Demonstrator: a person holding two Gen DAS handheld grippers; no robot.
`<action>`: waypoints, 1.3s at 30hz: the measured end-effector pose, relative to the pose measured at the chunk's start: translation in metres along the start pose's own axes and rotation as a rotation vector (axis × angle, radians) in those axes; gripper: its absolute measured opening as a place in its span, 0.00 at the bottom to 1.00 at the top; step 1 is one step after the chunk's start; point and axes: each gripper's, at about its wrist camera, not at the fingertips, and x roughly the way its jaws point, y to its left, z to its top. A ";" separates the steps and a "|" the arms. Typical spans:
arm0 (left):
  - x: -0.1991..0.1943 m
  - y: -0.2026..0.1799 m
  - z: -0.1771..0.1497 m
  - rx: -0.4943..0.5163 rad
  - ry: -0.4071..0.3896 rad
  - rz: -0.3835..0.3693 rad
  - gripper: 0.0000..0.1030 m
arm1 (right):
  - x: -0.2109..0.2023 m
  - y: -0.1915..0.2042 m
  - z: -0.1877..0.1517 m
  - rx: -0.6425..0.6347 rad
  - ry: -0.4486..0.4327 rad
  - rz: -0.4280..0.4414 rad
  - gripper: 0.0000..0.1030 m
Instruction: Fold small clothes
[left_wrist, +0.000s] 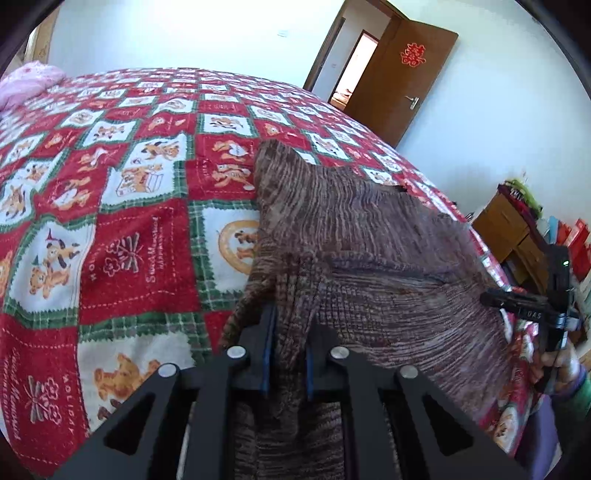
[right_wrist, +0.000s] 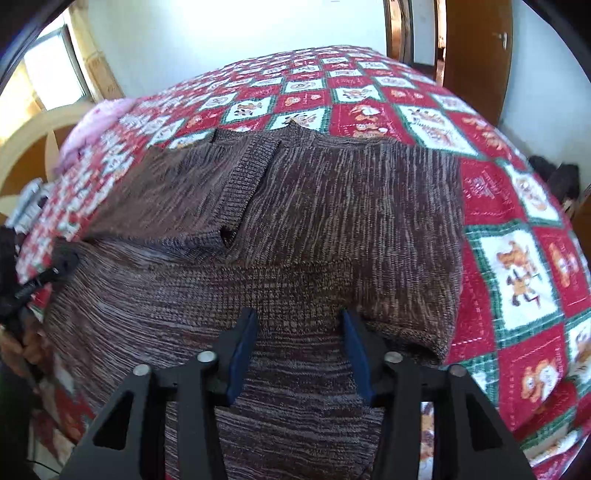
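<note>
The left gripper (left_wrist: 288, 354) is clamped on a bunched edge of the brown-and-grey marled knit sweater (left_wrist: 362, 236), which stretches toward 1 o'clock across the red-and-white patchwork quilt (left_wrist: 129, 221). The right gripper (right_wrist: 299, 347), jaws apart, hovers over its near hem, equally close.

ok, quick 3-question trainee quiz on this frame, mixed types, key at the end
1. True or false: the left claw is shut on a bunch of the brown knit sweater.
2. Multiple choice: the right claw is A) shut on the sweater, B) open with its fingers spread above the knit, C) out of view.
3. Fill in: the sweater lies on a red, white and green patchwork ____ covering the bed.

Key: 1 true; 2 B; 3 quilt.
</note>
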 end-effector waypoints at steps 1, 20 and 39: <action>0.001 0.000 0.000 -0.002 -0.001 0.001 0.13 | -0.003 -0.004 -0.001 0.009 0.001 0.007 0.09; -0.016 -0.030 0.069 0.093 -0.097 0.041 0.12 | -0.099 -0.024 0.040 0.096 -0.286 0.034 0.08; 0.144 -0.023 0.145 0.048 -0.001 0.248 0.14 | 0.058 -0.091 0.126 0.162 -0.210 -0.283 0.03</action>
